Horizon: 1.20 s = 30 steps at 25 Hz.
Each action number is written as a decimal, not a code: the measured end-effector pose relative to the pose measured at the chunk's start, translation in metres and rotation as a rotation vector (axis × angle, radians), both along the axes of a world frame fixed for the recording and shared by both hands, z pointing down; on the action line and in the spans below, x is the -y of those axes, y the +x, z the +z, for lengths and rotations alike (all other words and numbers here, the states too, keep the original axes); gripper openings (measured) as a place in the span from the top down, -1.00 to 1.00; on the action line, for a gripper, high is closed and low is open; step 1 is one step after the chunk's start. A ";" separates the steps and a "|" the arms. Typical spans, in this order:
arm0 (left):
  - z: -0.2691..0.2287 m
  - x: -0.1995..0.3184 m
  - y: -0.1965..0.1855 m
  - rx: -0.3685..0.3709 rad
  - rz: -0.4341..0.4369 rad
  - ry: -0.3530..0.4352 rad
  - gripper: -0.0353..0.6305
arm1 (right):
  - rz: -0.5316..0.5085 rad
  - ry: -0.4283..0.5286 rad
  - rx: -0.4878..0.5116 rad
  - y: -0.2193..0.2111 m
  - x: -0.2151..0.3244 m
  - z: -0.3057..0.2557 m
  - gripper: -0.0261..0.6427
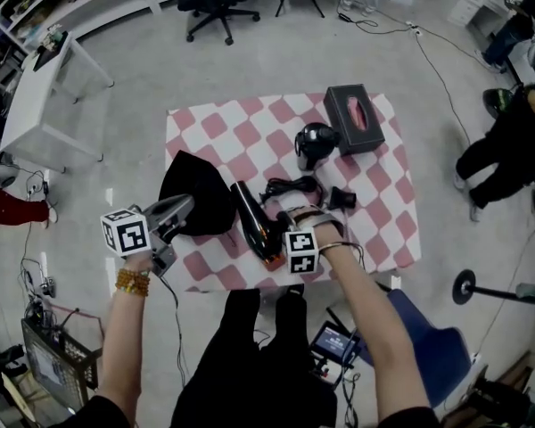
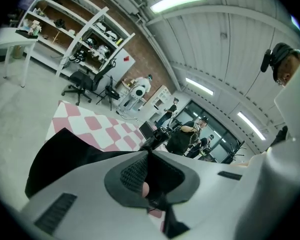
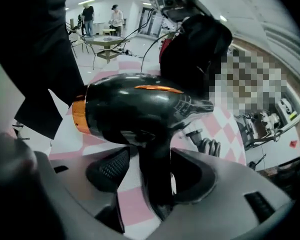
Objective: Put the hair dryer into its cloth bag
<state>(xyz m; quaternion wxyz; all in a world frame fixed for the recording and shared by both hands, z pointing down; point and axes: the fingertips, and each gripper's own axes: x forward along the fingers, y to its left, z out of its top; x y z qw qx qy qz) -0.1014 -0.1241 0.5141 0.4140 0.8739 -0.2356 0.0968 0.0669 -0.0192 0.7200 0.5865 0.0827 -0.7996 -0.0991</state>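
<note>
With the hair dryer (image 1: 254,221) lying unbagged at mid-frame, the left gripper (image 1: 183,205) is pinching the cloth bag (image 1: 201,194) in its fingers while the right gripper (image 3: 147,169) is straddling the dryer's handle, fingers spread, not gripping.

Bright, even glow from ceiling strip lights (image 2: 179,0), soft shadows, heavy fisheye bending, dark vignetted corners

Both bare forearms reach forward from the bottom of the head view. The left arm (image 1: 123,346) (beads (image 1: 132,282) at its wrist) holds the left gripper (image 2: 149,179) nearly level, its jaws closed together on the bag (image 2: 65,154). The right arm (image 1: 367,319) tips the right gripper (image 3: 147,171) steeply down. Its jaws stand apart round the handle of the dryer (image 3: 135,109), with a gap on one side.
</note>
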 end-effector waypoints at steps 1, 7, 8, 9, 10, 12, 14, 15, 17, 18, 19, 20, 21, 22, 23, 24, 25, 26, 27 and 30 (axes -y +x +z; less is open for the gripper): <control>0.001 0.000 0.000 0.000 -0.002 -0.002 0.80 | -0.005 -0.020 -0.013 -0.002 -0.001 0.002 0.18; 0.012 -0.005 0.002 0.111 0.060 0.015 0.80 | -0.004 -0.104 0.026 -0.010 -0.002 -0.005 0.35; 0.012 -0.006 0.002 0.127 0.076 0.020 0.80 | 0.008 -0.104 0.072 -0.013 -0.005 -0.012 0.36; 0.011 -0.006 0.002 0.137 0.087 0.023 0.80 | 0.025 -0.101 0.122 -0.016 -0.008 -0.020 0.36; 0.011 -0.006 0.002 0.143 0.092 0.026 0.80 | 0.044 -0.099 0.175 -0.019 -0.011 -0.029 0.36; 0.012 -0.005 -0.001 0.151 0.089 0.028 0.80 | 0.083 -0.114 0.287 -0.023 -0.018 -0.046 0.37; 0.016 -0.003 -0.002 0.155 0.080 0.024 0.80 | 0.129 -0.158 0.423 -0.026 -0.028 -0.061 0.38; 0.019 -0.003 -0.003 0.155 0.074 0.021 0.80 | 0.158 -0.180 0.494 -0.027 -0.033 -0.067 0.38; 0.023 -0.002 -0.004 0.149 0.057 0.009 0.80 | 0.210 -0.193 0.599 -0.026 -0.040 -0.075 0.38; 0.026 -0.002 -0.004 0.152 0.050 0.005 0.80 | 0.220 -0.177 0.618 -0.023 -0.042 -0.077 0.38; 0.029 -0.003 -0.003 0.166 0.051 0.005 0.80 | 0.203 -0.141 0.606 -0.020 -0.046 -0.076 0.38; 0.035 -0.004 -0.001 0.199 0.067 0.014 0.80 | 0.150 -0.088 0.558 -0.017 -0.052 -0.074 0.38; 0.042 -0.007 0.002 0.250 0.098 0.032 0.80 | 0.063 -0.027 0.480 -0.015 -0.059 -0.069 0.38; 0.048 -0.009 0.006 0.311 0.141 0.057 0.80 | -0.041 0.030 0.391 -0.012 -0.068 -0.061 0.38; 0.055 -0.011 0.010 0.370 0.186 0.082 0.80 | -0.142 0.074 0.310 -0.010 -0.077 -0.051 0.38; 0.060 -0.013 0.016 0.414 0.228 0.103 0.80 | -0.222 0.107 0.250 -0.009 -0.084 -0.042 0.38; 0.064 -0.015 0.022 0.438 0.264 0.116 0.80 | -0.276 0.132 0.217 -0.008 -0.089 -0.036 0.37; 0.067 -0.017 0.029 0.446 0.294 0.124 0.80 | -0.305 0.154 0.206 -0.008 -0.090 -0.034 0.37; 0.068 -0.020 0.037 0.447 0.325 0.134 0.80 | -0.322 0.173 0.206 -0.010 -0.090 -0.034 0.37; 0.074 -0.037 0.058 0.497 0.470 0.212 0.80 | -0.396 0.223 0.209 -0.017 -0.086 -0.039 0.37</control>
